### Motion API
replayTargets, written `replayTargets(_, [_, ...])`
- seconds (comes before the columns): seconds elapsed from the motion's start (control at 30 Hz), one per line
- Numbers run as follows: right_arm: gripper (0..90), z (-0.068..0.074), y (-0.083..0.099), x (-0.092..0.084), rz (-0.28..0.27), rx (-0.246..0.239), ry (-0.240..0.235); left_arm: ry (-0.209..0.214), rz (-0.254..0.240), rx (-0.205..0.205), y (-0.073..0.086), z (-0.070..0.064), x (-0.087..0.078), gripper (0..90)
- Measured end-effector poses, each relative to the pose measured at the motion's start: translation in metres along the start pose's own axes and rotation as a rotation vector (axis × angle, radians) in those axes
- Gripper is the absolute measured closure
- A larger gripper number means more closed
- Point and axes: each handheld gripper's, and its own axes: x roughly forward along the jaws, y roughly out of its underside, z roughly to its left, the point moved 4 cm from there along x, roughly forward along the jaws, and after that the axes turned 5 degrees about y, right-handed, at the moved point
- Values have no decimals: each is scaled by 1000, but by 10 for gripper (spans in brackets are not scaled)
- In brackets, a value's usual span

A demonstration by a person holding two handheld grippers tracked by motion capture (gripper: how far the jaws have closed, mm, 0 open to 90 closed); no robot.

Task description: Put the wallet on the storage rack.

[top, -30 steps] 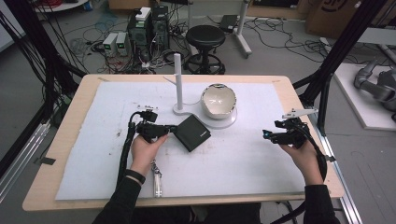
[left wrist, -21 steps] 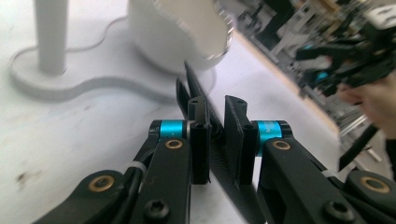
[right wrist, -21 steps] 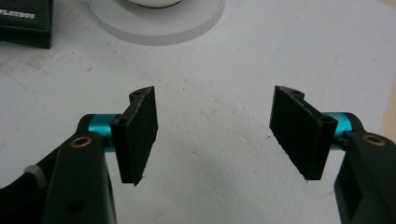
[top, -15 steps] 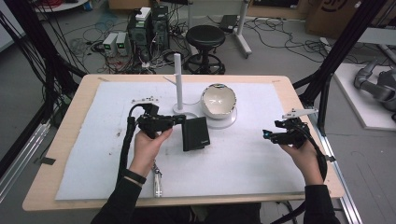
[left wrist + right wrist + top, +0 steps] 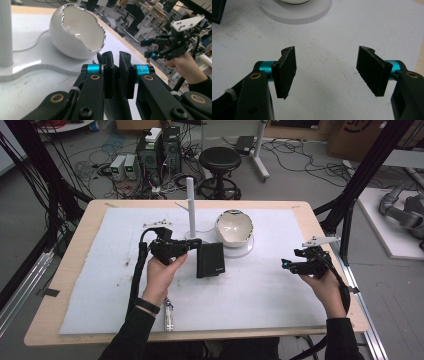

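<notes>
Black and flat, one wallet-like case (image 5: 210,260) is clamped at its edge between the jaws of the left gripper (image 5: 196,243), which have just been closing on it; the case hangs tilted over the middle of the tabletop (image 5: 95,210), its lower corner close to or on the white mat (image 5: 265,290), just in front of the stand. In the left gripper view the two black pads press a thin dark edge between them (image 5: 116,82).

One right gripper (image 5: 287,265) is held over the right side of the mat, well apart from the case. Its two jaws stand wide open with nothing between them, and bare mat shows through the gap in the right gripper view (image 5: 325,67).

Counted on the tabletop: one white mat, one white egg-shaped shell (image 5: 234,227) with a jagged open front, seated on one flat white base (image 5: 240,251), and one upright white post (image 5: 190,205) rising from the same base, left of the shell. One small clear tube-like item (image 5: 169,315) lies near the front edge, beside the left forearm. Two hands hold the grippers, one each.

Beyond the tabletop stands one round black stool (image 5: 220,157).
</notes>
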Motion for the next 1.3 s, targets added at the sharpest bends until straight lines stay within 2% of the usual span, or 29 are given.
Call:
replayTargets(0.13, [331, 0, 0, 0, -1, 1, 1, 17, -23, 12, -10, -6, 2, 828])
replayTargets(0.23, [331, 0, 0, 0, 1, 1, 1, 29, -51, 16, -26, -12, 7, 829])
replayTargets(0.3, [331, 0, 0, 0, -2, -1, 1, 38, -91, 16, -41, -15, 12, 830])
replayTargets(0.33, [331, 0, 0, 0, -2, -1, 1, 38, -91, 16, -41, -15, 12, 831])
replayTargets(0.37, [331, 0, 0, 0, -4, -1, 2, 48, -116, 11, -48, -14, 15, 831])
replayTargets(0.4, [331, 0, 0, -1, -4, -2, -4, 47, -150, 3, -57, -12, 20, 831])
replayTargets(0.43, [331, 1, 0, -2, -3, 2, -2, 47, -150, 3, -57, -12, 20, 831])
replayTargets(0.5, [331, -1, 2, -3, -4, 3, 0, 32, -184, 1, -66, -7, 25, 832])
replayTargets(0.63, [331, -6, 5, -7, -12, 18, 4, 1, -228, -9, -79, 5, 41, 832])
replayTargets(0.73, [331, -7, 6, -8, -13, 23, 7, -19, -250, -14, -80, 11, 53, 832])
replayTargets(0.93, [331, -9, 10, -10, -11, 28, 6, -61, -230, -40, -69, 20, 75, 832])
replayTargets(1.07, [331, -10, 11, -11, -12, 34, 8, -77, -237, -39, -69, 22, 79, 831])
replayTargets(1.13, [331, -10, 11, -12, -14, 31, 7, -68, -229, -35, -70, 24, 80, 831])
replayTargets(1.23, [331, -8, 10, -11, -12, 30, 4, -32, -226, -49, -72, 29, 82, 831])
replayTargets(1.3, [331, -7, 10, -10, -11, 25, 3, -25, -228, -57, -74, 31, 84, 829])
